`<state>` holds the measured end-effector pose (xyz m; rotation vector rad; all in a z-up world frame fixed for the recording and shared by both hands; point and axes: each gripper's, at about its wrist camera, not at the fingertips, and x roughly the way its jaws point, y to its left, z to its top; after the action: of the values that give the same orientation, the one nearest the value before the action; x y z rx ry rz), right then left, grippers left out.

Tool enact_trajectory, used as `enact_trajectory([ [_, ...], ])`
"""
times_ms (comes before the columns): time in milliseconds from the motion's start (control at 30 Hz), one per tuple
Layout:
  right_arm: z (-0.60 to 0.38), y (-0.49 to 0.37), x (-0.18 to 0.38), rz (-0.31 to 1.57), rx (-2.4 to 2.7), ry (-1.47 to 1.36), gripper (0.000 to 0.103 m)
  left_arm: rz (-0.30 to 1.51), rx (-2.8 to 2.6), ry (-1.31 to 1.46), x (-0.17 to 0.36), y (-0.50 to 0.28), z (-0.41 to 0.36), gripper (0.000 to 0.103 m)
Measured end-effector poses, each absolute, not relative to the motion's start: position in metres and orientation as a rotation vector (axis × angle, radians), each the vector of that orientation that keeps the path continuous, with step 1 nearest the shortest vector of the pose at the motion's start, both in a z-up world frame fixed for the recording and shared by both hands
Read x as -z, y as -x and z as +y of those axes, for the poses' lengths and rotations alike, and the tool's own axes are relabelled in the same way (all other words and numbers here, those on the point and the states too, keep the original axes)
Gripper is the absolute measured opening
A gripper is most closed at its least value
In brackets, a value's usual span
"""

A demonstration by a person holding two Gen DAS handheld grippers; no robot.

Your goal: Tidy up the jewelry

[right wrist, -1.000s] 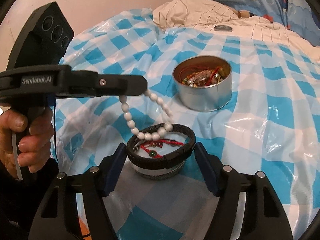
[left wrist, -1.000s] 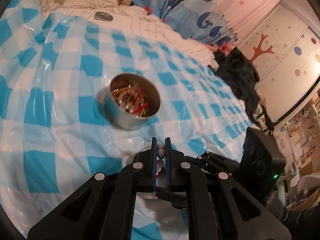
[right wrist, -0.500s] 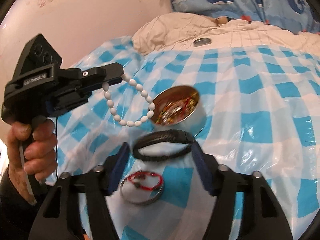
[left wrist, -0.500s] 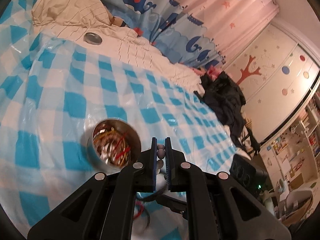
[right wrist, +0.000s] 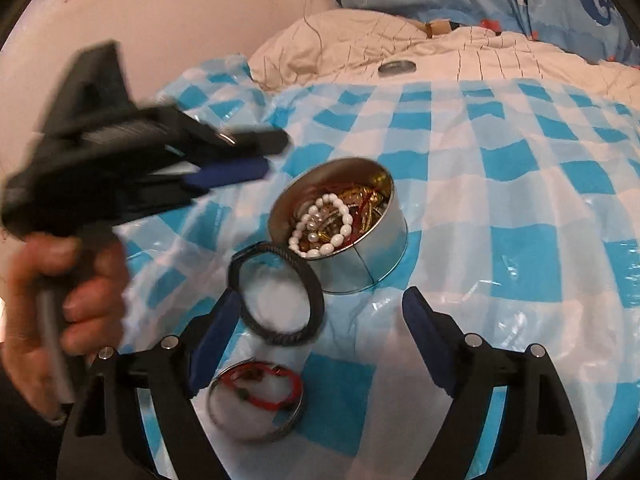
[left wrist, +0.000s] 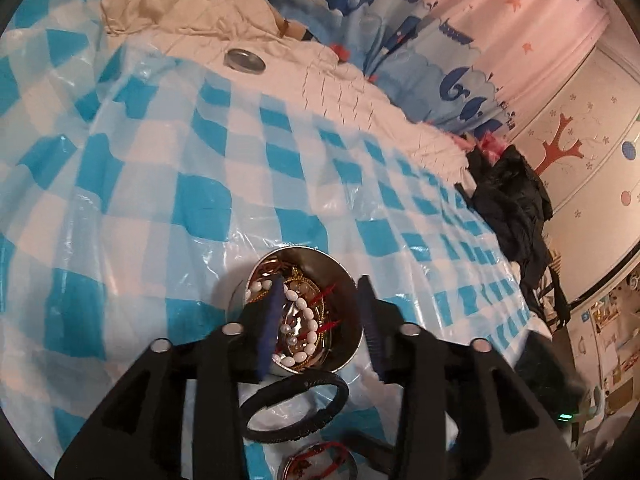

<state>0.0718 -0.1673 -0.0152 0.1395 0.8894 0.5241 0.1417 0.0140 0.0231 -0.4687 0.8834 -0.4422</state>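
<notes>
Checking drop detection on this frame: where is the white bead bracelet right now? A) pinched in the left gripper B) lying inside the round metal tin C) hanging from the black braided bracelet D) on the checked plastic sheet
B: the white bead bracelet lies on the other jewelry inside the round metal tin, and the left gripper, whose jaws have just been opening, stands open above it with nothing pinched.

Whale-print curtain [left wrist: 400, 36], pink wall [right wrist: 168, 20], possibly a tree-decal wardrobe [left wrist: 568, 152].
</notes>
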Motion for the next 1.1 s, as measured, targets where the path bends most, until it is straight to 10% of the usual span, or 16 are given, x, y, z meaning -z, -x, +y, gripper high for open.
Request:
enact_trajectory([
  [167, -0.152, -0.084, 0.036, 0.985, -0.54, -0.113, 0.01, 0.887, 0.448, 0.478, -0.029, -0.131, 0.024, 0.042],
  [567, -0.161, -0.098, -0.026, 0.858, -0.476, -0.103, 0.01, 0.86, 0.412, 0.513, -0.036, -0.116, 0.048, 0.057],
  [700, -0.15, -0.134, -0.017, 0.912, -0.402, -0.06, 0.017, 0.861, 0.412, 0.512, -0.036, -0.115, 0.051, 0.059],
  [900, -0.147, -0.138, -0.013, 0.92, -0.36, -0.017, 0.066, 0.874, 0.421, 0.494, -0.036, -0.107, 0.049, 0.067],
  [1100, -0.182, -0.075, -0.03, 0.799, -0.326, -0.06, 0.08, 0.864, 0.408, 0.458, -0.041, -0.09, 0.048, 0.074],
])
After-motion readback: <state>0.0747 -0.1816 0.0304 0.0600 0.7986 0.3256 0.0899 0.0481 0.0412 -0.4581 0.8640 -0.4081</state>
